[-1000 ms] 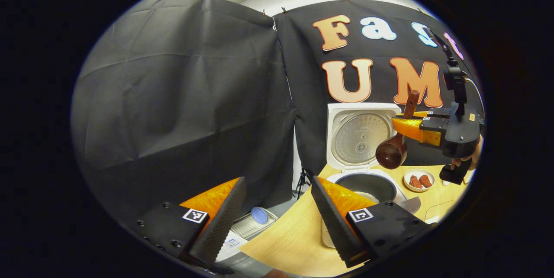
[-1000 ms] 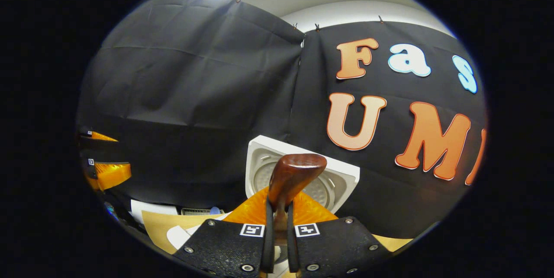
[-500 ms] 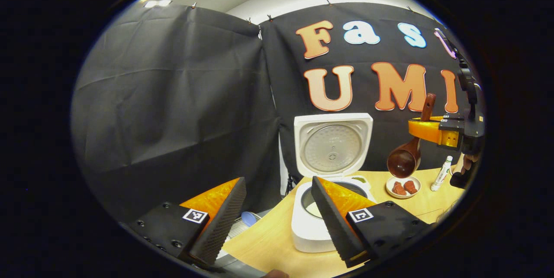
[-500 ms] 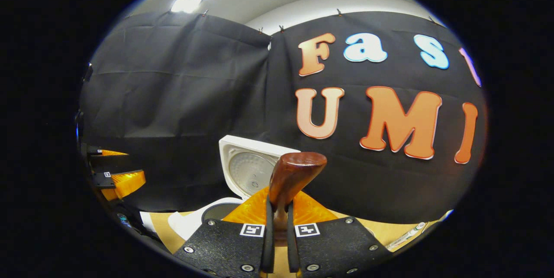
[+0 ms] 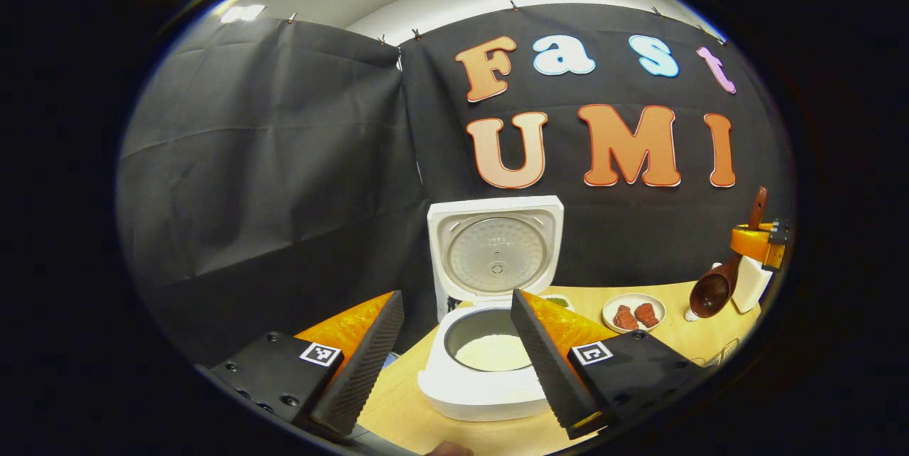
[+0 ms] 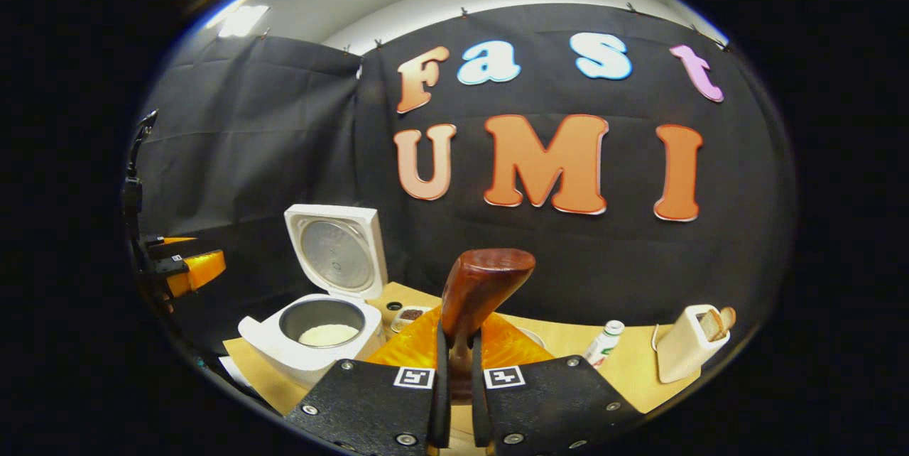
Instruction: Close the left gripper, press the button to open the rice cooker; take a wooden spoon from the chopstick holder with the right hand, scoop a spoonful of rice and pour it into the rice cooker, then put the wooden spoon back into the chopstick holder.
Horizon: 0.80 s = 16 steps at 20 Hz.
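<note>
The wooden spoon (image 6: 474, 300) stands upright between the fingers of the right gripper (image 6: 455, 399), which are clamped on its handle, the handle's knob end rising above them in the right gripper view. In the left gripper view the same spoon (image 5: 717, 284) hangs bowl-down at the far right, held in the air above the table (image 5: 454, 420), with its bowl just in front of the chopstick holder (image 5: 749, 285).

The chopstick holder (image 6: 683, 353) is a pale upright box near the table's right edge; the right gripper view shows something wooden poking from its top and a small white bottle (image 6: 602, 344) to its left.

The rice cooker (image 5: 490, 364) sits on the table with its lid (image 5: 495, 251) swung fully up and back, and white rice lies in the pot. In the right gripper view the rice cooker (image 6: 312, 346) is at the left end of the table, well apart from the holder.

The left gripper (image 5: 454, 360) is held back from the cooker with its jaws spread wide, nothing between them; the cooker shows through the gap. It also shows at the far left of the right gripper view, off the table's left edge.

A small plate (image 5: 633, 312) with two reddish-brown pieces lies between cooker and spoon. The bare table between the plate and the near edge leaves room.
</note>
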Each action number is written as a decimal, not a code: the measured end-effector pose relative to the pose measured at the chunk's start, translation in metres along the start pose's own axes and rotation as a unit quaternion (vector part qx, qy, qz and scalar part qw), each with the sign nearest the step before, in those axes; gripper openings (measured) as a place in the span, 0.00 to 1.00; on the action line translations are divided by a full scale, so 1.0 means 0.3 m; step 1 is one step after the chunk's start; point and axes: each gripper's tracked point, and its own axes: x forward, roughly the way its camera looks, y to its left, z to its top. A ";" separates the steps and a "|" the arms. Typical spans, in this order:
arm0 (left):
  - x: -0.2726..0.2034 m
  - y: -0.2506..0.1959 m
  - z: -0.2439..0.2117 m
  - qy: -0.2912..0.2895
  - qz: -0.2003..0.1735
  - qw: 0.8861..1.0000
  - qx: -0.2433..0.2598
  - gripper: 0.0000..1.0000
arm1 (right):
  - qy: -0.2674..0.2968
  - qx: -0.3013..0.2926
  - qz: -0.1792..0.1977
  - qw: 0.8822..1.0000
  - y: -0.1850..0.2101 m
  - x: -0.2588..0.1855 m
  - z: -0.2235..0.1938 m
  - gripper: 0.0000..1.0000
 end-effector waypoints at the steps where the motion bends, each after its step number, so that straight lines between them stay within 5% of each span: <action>1: -0.002 -0.013 0.005 -0.001 -0.004 1.000 -0.002 1.00 | 0.005 0.009 -0.013 1.000 -0.041 -0.035 -0.025 0.11; 9: 0.022 -0.116 0.049 -0.007 -0.021 1.000 0.003 1.00 | 0.056 0.080 -0.139 0.985 -0.375 -0.259 -0.237 0.12; 16: 0.029 -0.136 0.091 -0.018 -0.015 1.000 0.002 1.00 | 0.087 0.142 -0.210 0.963 -0.532 -0.388 -0.429 0.11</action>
